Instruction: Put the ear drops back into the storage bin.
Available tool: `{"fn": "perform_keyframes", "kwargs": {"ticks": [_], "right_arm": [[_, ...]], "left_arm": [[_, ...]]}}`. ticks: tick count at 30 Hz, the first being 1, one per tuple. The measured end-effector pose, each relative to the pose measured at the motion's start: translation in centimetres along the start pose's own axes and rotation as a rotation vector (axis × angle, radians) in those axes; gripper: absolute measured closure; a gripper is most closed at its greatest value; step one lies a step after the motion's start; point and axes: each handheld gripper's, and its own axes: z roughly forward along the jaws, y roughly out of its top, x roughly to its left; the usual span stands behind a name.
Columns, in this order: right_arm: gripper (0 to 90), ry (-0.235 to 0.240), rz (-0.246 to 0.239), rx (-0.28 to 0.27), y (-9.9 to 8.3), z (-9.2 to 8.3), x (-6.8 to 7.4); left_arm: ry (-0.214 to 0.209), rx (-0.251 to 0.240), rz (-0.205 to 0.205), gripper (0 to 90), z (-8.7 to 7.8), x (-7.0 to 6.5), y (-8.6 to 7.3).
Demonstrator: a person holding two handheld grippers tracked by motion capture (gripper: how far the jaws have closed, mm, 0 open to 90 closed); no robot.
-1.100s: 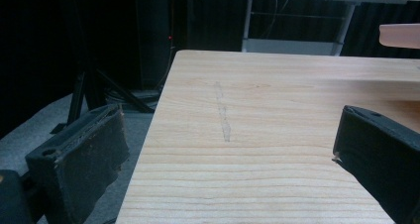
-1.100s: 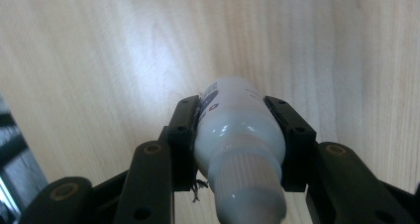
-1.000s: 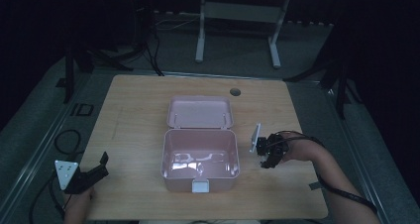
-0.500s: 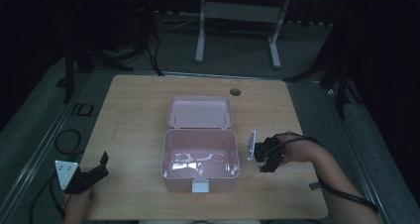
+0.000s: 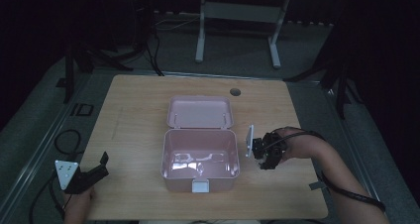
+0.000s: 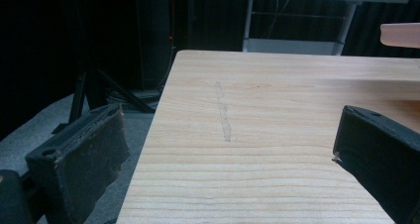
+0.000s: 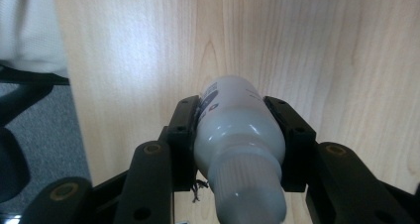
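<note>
A pale grey bottle [image 7: 237,130] with a ribbed cap nearest the camera sits between the jaws of my right gripper [image 7: 240,117], which is shut on it above the bare wood. In the high view that right gripper [image 5: 267,159] hovers just right of the open pink box [image 5: 200,177], whose lid [image 5: 199,112] lies tipped back behind it. The box's inside looks empty and glossy. My left gripper [image 5: 96,170] rests at the table's front left corner, far from the box. Its jaws stand wide apart with nothing between them [image 6: 228,135].
A wooden table [image 5: 138,110] has a round cable hole [image 5: 235,91] at its back edge. Grey floor and dark stands surround it, with a white frame [image 5: 237,11] behind. A corner of the pink box [image 6: 400,34] shows in the left gripper view.
My right gripper has lifted and drifted a little left toward the box, still holding the bottle. The left gripper has stayed put.
</note>
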Motion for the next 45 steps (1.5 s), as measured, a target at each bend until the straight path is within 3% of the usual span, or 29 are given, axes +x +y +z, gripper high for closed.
{"fn": "perform_keyframes", "kwargs": {"ticks": [11, 18, 24, 29, 38, 45], "right_arm": [[59.6, -0.041, 0.012, 0.008, 1.1, -4.9, 0.2], [59.6, -0.051, 0.018, 0.003, 2.9, -7.3, 0.5], [59.6, -0.051, -0.014, 0.022, 4.7, -7.7, 0.8], [59.6, -0.043, -0.048, 0.006, 6.4, -7.9, 1.0], [59.6, -0.031, -0.096, 0.006, 9.1, -7.0, 1.1], [59.6, -0.034, -0.103, 0.009, 10.7, -5.7, 0.8]], "left_arm": [[-0.001, 0.001, -0.001, 0.5, 0.0, 0.0, 0.0], [-0.001, 0.001, 0.000, 0.5, 0.0, 0.0, 0.0], [-0.001, 0.003, -0.001, 0.5, 0.0, 0.0, 0.0], [-0.002, 0.002, -0.002, 0.5, 0.0, 0.1, 0.0], [-0.005, 0.003, -0.005, 0.5, 0.0, 0.1, 0.0], [-0.005, 0.003, -0.005, 0.5, 0.0, 0.1, 0.0]]}}
